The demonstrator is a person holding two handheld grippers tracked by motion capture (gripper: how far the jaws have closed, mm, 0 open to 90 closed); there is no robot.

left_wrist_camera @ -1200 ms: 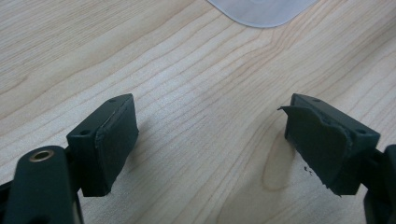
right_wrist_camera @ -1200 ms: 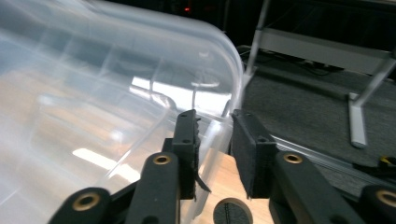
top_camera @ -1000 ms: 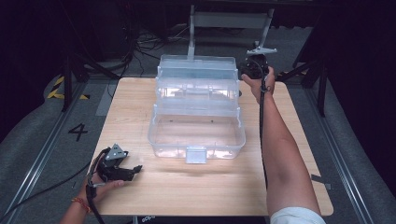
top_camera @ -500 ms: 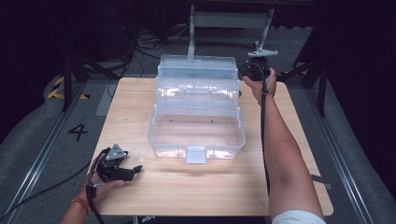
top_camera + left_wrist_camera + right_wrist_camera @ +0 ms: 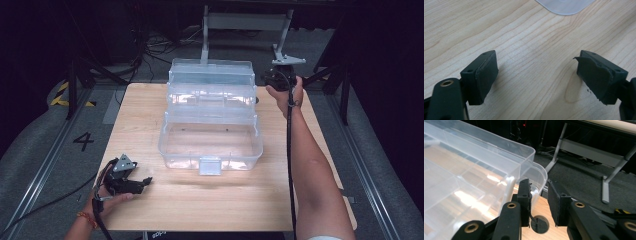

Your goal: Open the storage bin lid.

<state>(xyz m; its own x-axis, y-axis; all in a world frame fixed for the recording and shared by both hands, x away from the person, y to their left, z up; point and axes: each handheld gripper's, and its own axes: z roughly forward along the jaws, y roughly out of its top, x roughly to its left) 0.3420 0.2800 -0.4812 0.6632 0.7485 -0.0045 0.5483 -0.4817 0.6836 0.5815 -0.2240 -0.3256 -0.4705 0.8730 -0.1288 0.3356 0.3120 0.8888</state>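
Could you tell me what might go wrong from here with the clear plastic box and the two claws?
1. The right claw has just been opening at the far right corner of the clear plastic box, with the lid's edge close to one pad; pulling away could snag and tug the lid.
2. The raised lid seems to stand unsupported, so it might drop shut.
3. The left claw rests open on the table, apart from the box, so nothing steadies the light box if it slides.

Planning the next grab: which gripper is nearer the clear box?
Right. The right gripper sits at the clear box's far right corner; the left gripper rests on the table, off its near left corner.
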